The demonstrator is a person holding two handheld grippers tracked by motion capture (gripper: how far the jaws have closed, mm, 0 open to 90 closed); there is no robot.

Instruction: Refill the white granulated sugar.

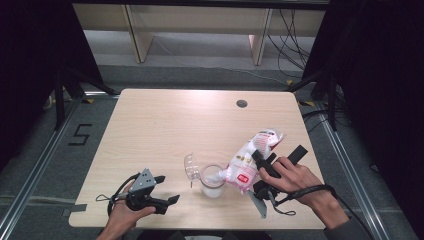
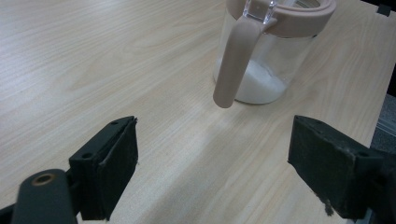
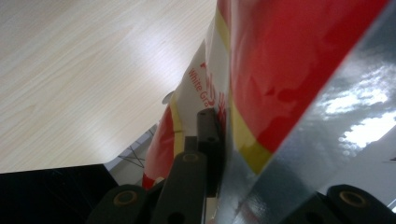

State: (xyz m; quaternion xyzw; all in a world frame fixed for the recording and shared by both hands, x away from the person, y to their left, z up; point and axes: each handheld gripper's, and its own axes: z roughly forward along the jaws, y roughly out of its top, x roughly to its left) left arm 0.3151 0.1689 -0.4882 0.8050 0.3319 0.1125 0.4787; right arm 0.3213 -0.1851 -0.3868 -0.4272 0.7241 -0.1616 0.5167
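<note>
A clear jar (image 1: 212, 181) with a pink rim stands near the table's front edge, with white granules in its bottom. Its clear lid (image 1: 190, 167) is flipped open to the left. A red, white and yellow bag (image 1: 247, 160) is tilted with its lower end at the jar's mouth; my right gripper (image 1: 261, 159) is shut on it. In the right gripper view the bag (image 3: 280, 60) is pinched between the jaws of the right gripper (image 3: 217, 135). My left gripper (image 1: 168, 189) rests open at the front left. The left gripper view has the left gripper (image 2: 212, 163) pointing at the jar (image 2: 261, 70), nothing between its jaws.
The light wooden table (image 1: 165, 125) has a small dark round hole (image 1: 242, 103) at its far right. A floor mark shaped like a 5 (image 1: 80, 134) lies left of the table. Wooden furniture legs and cables are behind it, dark curtains at both sides.
</note>
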